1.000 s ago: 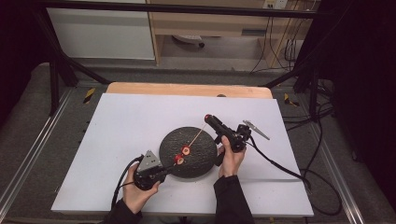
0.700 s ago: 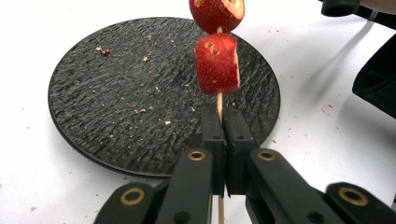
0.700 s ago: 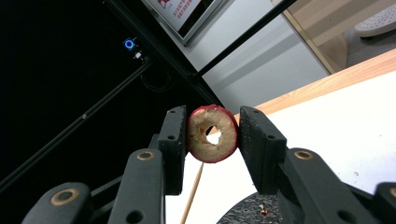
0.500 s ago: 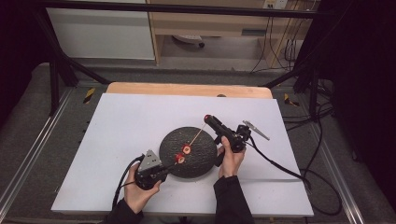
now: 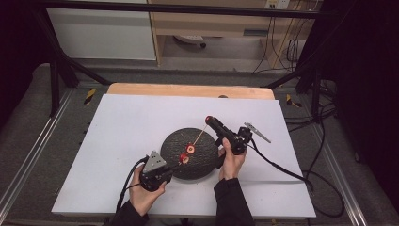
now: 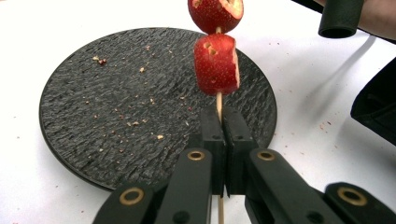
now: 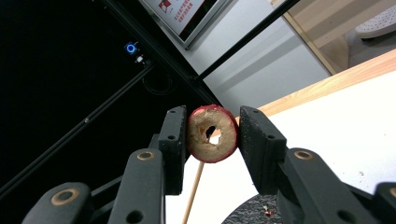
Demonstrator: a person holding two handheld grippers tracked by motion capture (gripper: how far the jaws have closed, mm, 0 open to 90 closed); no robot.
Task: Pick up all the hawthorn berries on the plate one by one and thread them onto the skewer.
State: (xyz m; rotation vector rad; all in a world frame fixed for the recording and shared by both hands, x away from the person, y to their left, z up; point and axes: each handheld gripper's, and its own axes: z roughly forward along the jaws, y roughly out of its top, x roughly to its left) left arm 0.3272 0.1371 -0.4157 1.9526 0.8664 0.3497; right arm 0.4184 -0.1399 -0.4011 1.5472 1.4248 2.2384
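Skewer (image 5: 197, 139) held at its near end, a cored fruit ring lined up at its far tip.

From the left: the left gripper (image 6: 223, 135) is clamped on the thin wooden skewer (image 6: 218, 100), whose long axis runs up and right across the black plate (image 5: 176, 141) in the high view, toward the right gripper (image 5: 209, 119). Two red fruit pieces (image 5: 187, 153) sit threaded near the lower end, the nearer one (image 6: 216, 64) just beyond the left jaws, its cut face pale and pitted. The right gripper (image 7: 212, 133) pinches a third ring (image 7: 212, 133), red-skinned with tan flesh and a hole through its middle; the skewer (image 7: 192, 196) passes just below that hole. Sliding the ring on would likely mean moving the right gripper down along the stick, toward the left one.
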